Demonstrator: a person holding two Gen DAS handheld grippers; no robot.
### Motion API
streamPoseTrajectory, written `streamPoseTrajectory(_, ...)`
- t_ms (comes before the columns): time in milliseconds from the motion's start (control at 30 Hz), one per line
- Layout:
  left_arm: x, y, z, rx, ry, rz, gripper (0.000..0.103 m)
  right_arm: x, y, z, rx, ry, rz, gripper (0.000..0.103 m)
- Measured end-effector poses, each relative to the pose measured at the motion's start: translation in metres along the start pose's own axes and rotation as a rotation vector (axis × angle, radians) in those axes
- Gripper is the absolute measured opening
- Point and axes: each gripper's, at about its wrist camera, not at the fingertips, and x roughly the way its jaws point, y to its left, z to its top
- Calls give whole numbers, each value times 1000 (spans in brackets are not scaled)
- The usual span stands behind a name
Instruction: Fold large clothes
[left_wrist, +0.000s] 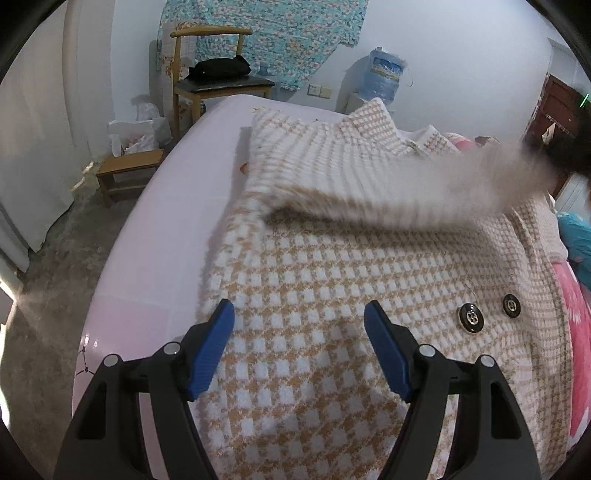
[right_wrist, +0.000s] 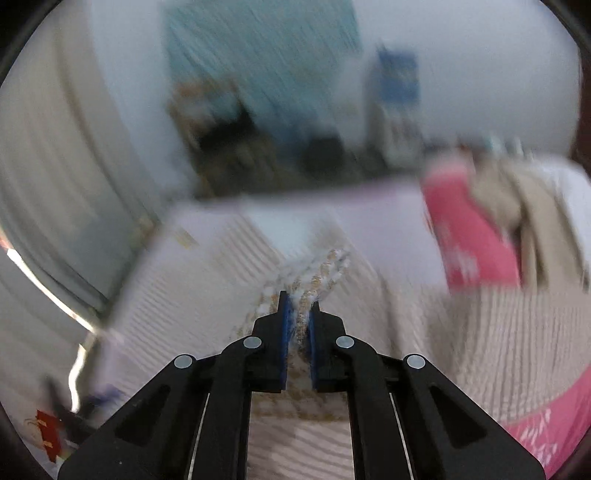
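1. A beige-and-white checked coat (left_wrist: 314, 295) lies spread on a bed (left_wrist: 177, 229) with a pale pink sheet.
2. The left gripper (left_wrist: 299, 314) hovers over the coat's lower part, its blue fingers (left_wrist: 212, 347) spread wide and holding nothing.
3. One part of the coat, a sleeve (left_wrist: 388, 192) by its look, is lifted off the body and stretches blurred toward the right edge.
4. Two dark buttons (left_wrist: 471, 319) sit near the coat's right side.
5. The right gripper (right_wrist: 297, 314) has its fingers pressed together on a fold of the coat's checked fabric (right_wrist: 317, 280); this view is heavily blurred.
6. Beyond the bed stand a wooden chair (left_wrist: 214, 74) and a water jug (left_wrist: 384, 74).
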Motion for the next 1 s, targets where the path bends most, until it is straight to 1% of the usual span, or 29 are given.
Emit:
streamPoseTrajectory(33, 0, -1, 0, 1, 0, 2, 72, 20, -12, -5, 23, 63, -21, 7)
streamPoseTrajectory(67, 0, -1, 0, 0, 0, 2, 72, 24, -26, -20, 33, 106, -37, 11)
streamPoseTrajectory(100, -1, -1, 0, -3, -1, -4, 72, 31, -35, -26, 43, 131, -40, 17)
streamPoseTrajectory(133, -2, -1, 1, -5, -1, -9, 70, 29, -43, -28, 69, 120, -30, 21)
streamPoseTrajectory(167, -6, 0, 2, -9, -11, -17, 70, 22, -52, -30, 100, 94, -16, 34)
streamPoseTrajectory(200, -12, 1, 3, -9, -33, -13, 70, 15, -55, -31, 113, 71, -2, 40)
streamPoseTrajectory(267, -21, 2, 9, 6, -79, 9, 70, 6, -56, -35, 109, 48, 17, 44)
streamPoseTrajectory(333, -21, 1, 19, 32, -89, 59, 70, 12, -50, -40, 71, 73, -3, 44)
streamPoseTrajectory(367, -16, 2, 25, 41, -78, 92, 70, 20, -45, -44, 41, 99, -36, 44)
streamPoseTrajectory(400, -7, 2, 30, 51, -54, 139, 70, 27, -41, -45, 20, 113, -61, 37)
streamPoseTrajectory(433, 1, 4, 34, 52, -34, 163, 69, 33, -34, -47, -6, 127, -71, 29)
streamPoseTrajectory(467, 10, 6, 37, 42, -11, 184, 68, 37, -28, -49, -28, 138, -77, 12)
streamPoseTrajectory(533, 19, 13, 40, 15, 19, 200, 66, 37, -15, -48, -77, 101, -145, 10)
streamPoseTrajectory(600, 25, 20, 38, -16, 44, 198, 66, 39, -5, -48, -138, 54, -224, 10)
streamPoseTrajectory(667, 25, 26, 36, -27, 47, 185, 66, 50, 0, -49, -186, 55, -282, 11)
streamPoseTrajectory(700, 22, 29, 36, -28, 43, 179, 66, 56, 0, -50, -200, 56, -302, 18)
streamPoseTrajectory(733, 18, 30, 36, -32, 37, 168, 66, 55, 2, -50, -213, 48, -327, 22)
streamPoseTrajectory(767, 8, 33, 40, -39, 13, 143, 66, 50, 7, -51, -214, 34, -337, 26)
streamPoseTrajectory(833, -10, 32, 46, -36, -36, 104, 66, 33, 13, -52, -199, -15, -291, 31)
streamPoseTrajectory(900, -27, 26, 62, -18, -94, 44, 66, 11, 19, -53, -179, -91, -209, 35)
streamPoseTrajectory(967, -28, 15, 79, 5, -113, -20, 66, 3, 24, -54, -178, -112, -136, 37)
streamPoseTrajectory(1000, -24, 7, 90, 15, -109, -54, 66, 7, 31, -55, -187, -103, -103, 37)
